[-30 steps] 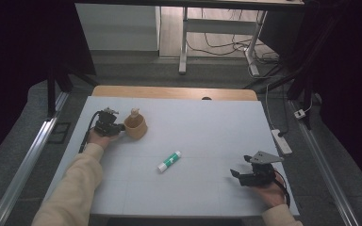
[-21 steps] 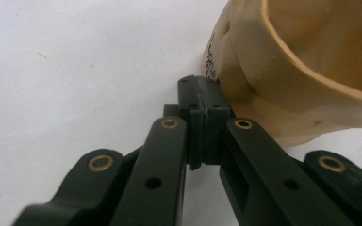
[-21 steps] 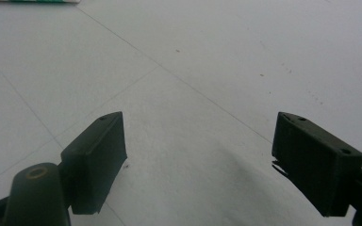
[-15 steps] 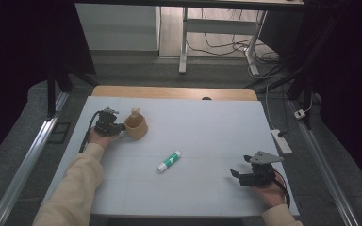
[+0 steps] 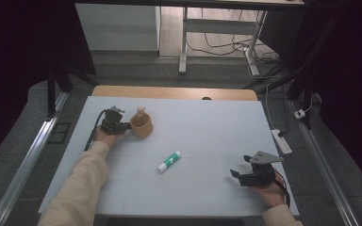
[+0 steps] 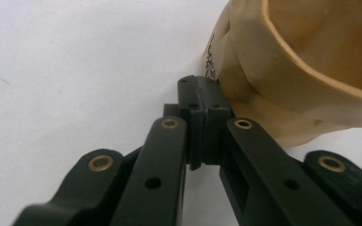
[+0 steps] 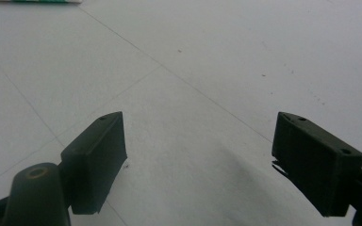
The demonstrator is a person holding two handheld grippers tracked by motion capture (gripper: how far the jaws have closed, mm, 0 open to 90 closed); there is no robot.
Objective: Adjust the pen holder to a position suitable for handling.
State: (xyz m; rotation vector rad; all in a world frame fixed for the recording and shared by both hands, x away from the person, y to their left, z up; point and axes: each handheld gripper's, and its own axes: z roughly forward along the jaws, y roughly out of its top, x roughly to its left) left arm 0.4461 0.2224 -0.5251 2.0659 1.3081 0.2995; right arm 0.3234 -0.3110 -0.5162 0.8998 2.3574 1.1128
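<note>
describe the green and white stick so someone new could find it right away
On the white table, look near the middle, between the tan cup at far left and the right gripper at near right. The stick lies flat and alone: slim, white-ended, with a green band.

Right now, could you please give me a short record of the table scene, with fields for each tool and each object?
surface: white table
left tool: jaws shut together, tips against the outer wall of the cup, at the table's far left
right tool: jaws open, nothing between them, over bare table at the near right
cup: tan, upright, open top, beside the left tool
small tan piece: just behind the cup; what it is, cannot tell
glue stick: white and green, lying flat near the table's middle, apart from both tools
</note>
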